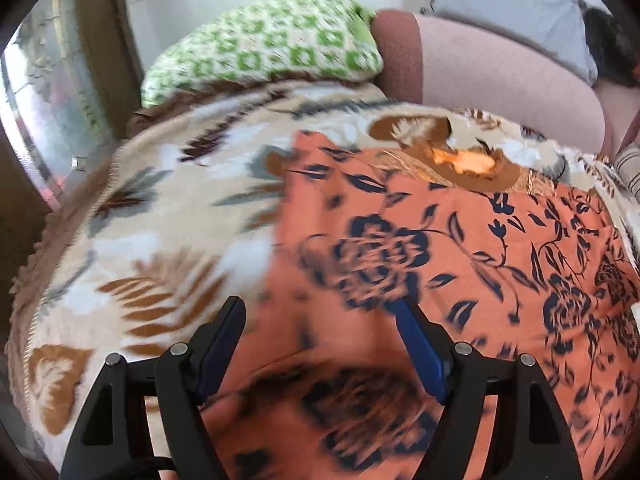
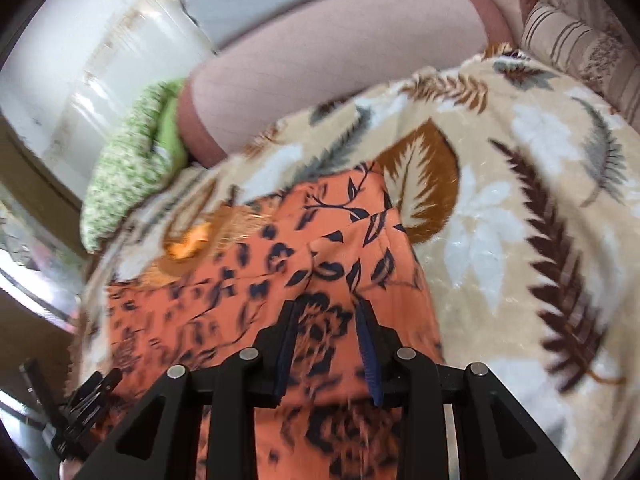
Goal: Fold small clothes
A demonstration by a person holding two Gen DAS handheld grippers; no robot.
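Orange floral-print thin cloth garment (image 1: pixel 460 248) spread flat on beige leaf-patterned plush blanket (image 1: pixel 160 220), near side under both claws. Soft, light, likely slippery; best pinched at near hem corners. Left gripper (image 1: pixel 320 312) wide apart, empty; right gripper (image 2: pixel 326 308) narrower, also empty.

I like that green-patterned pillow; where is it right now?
The green-patterned pillow sits at the far edge of the leaf-print blanket, against the white wall, just left of the pink bolster and beyond the orange floral garment.

Leaf-patterned blanket (image 1: pixel 168 216) covers the bed, green pillow (image 1: pixel 276 44) by white wall (image 1: pixel 168 4)
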